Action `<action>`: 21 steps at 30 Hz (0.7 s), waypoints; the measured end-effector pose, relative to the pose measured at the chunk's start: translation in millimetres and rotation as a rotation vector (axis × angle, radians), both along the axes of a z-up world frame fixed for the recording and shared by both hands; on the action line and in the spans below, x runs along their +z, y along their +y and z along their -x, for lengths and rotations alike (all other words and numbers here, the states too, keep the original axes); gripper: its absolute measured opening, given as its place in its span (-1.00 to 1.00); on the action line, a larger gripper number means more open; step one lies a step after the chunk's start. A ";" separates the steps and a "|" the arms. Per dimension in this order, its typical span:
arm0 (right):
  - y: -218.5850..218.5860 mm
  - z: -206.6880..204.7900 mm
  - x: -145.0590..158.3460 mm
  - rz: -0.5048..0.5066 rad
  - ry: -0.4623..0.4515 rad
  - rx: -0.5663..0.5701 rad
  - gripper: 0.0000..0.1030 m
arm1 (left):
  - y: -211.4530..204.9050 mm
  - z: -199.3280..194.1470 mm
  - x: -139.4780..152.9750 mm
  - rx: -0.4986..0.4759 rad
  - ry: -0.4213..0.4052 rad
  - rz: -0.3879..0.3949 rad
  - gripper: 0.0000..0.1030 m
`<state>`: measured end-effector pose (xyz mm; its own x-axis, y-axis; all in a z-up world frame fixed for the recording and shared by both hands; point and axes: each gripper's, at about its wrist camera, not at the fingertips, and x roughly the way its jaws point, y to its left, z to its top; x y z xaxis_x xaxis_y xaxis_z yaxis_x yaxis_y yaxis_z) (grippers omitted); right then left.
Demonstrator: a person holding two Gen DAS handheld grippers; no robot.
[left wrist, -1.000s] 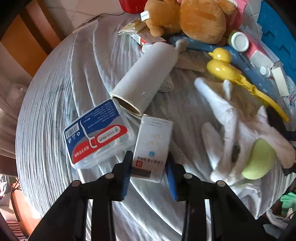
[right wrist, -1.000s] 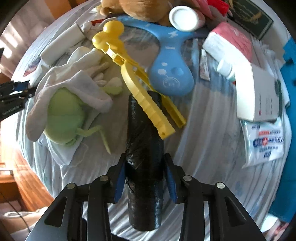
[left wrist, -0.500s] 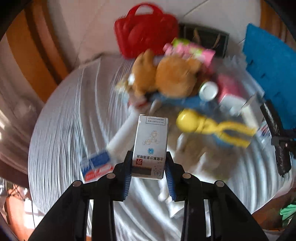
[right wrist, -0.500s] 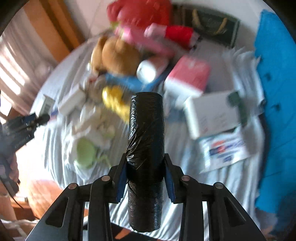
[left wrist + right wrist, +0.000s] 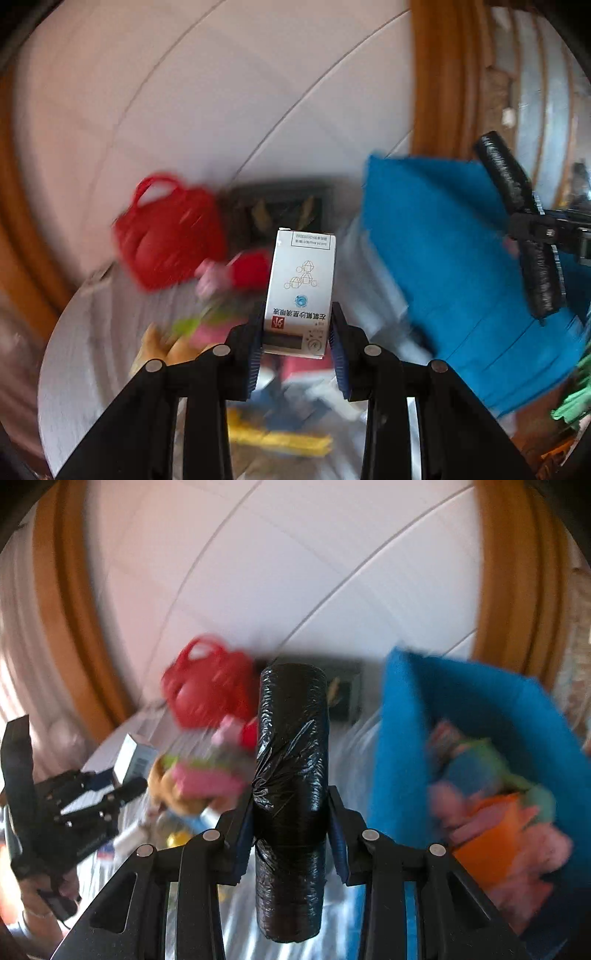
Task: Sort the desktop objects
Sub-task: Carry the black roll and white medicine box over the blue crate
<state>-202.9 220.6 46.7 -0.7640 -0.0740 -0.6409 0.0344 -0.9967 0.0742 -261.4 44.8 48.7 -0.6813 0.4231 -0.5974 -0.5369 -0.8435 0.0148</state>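
Note:
My left gripper (image 5: pixel 297 334) is shut on a small white medicine box (image 5: pixel 301 288) and holds it upright, high above the table. My right gripper (image 5: pixel 291 819) is shut on a black roll of bin bags (image 5: pixel 290 775), also lifted. The roll and right gripper also show at the right of the left wrist view (image 5: pixel 517 221). The left gripper with its box shows at the left of the right wrist view (image 5: pixel 110 775). A blue fabric bin (image 5: pixel 406 757) stands to the right, with soft pink, green and orange things inside.
A red handbag (image 5: pixel 170 236) and a dark framed picture (image 5: pixel 280 210) stand at the back by the white wall. Blurred toys and boxes lie on the grey-clothed table (image 5: pixel 92 350) below. A yellow toy (image 5: pixel 280 439) lies under the left gripper. Wooden frames flank the wall.
Both grippers have risen and tilted up from the table with their objects. The view now takes in the wall and the blue bin; the right gripper has moved toward the bin.

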 end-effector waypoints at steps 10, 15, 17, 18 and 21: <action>159.3 25.4 63.9 -0.079 0.016 -0.280 -0.32 | 198.0 16.6 62.6 -0.241 0.014 0.008 -0.38; 240.8 50.2 50.2 -0.060 -0.066 -0.352 -0.32 | 295.2 34.2 47.9 -0.296 -0.070 0.097 -0.38; 268.3 61.1 38.6 -0.039 -0.099 -0.369 -0.32 | 326.0 43.1 35.1 -0.304 -0.114 0.134 -0.38; 271.5 61.8 31.2 -0.035 -0.109 -0.373 -0.32 | 339.9 47.1 30.3 -0.308 -0.128 0.150 -0.38; 297.0 75.8 15.5 -0.031 -0.152 -0.387 -0.32 | 377.7 60.6 12.6 -0.320 -0.189 0.197 -0.38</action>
